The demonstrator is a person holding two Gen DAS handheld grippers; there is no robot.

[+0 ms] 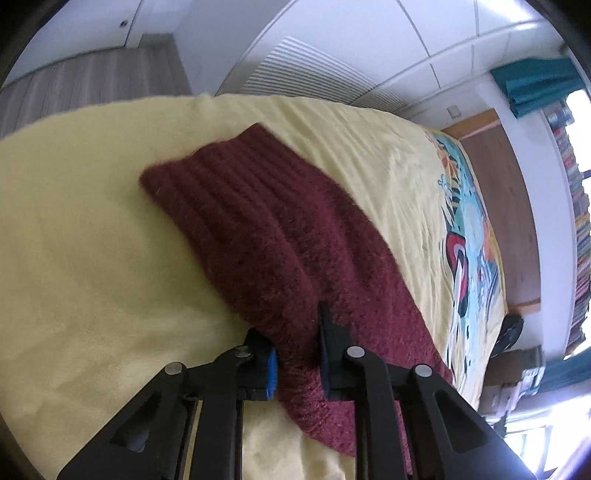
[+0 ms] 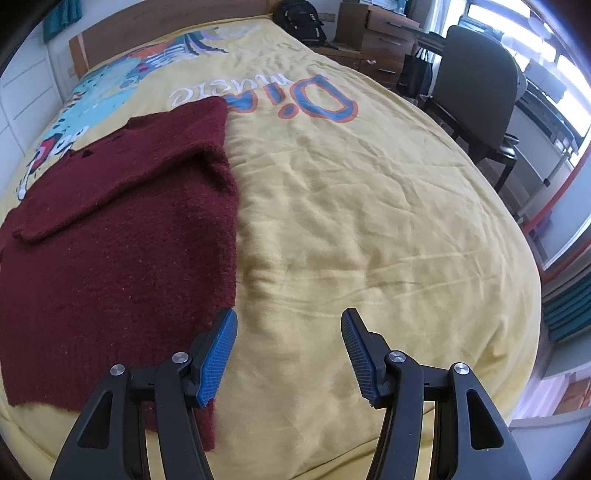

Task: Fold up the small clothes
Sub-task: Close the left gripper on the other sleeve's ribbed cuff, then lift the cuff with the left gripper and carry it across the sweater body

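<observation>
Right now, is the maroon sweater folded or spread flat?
Partly folded. In the right wrist view one sleeve lies folded across the maroon sweater, which otherwise lies flat on the yellow bedspread.

I am working in a lived-in bedroom that doubles as a study. A bed (image 2: 369,206) under a yellow printed cover fills the room, with a wooden headboard (image 2: 155,26) at its far edge. Past the far right corner stand a black backpack (image 2: 301,20), wooden drawers (image 2: 380,40) and a dark desk chair (image 2: 480,85) by bright windows (image 2: 554,88). Teal curtains (image 1: 535,85) and a white louvred wardrobe door (image 1: 310,74) line the walls.
</observation>
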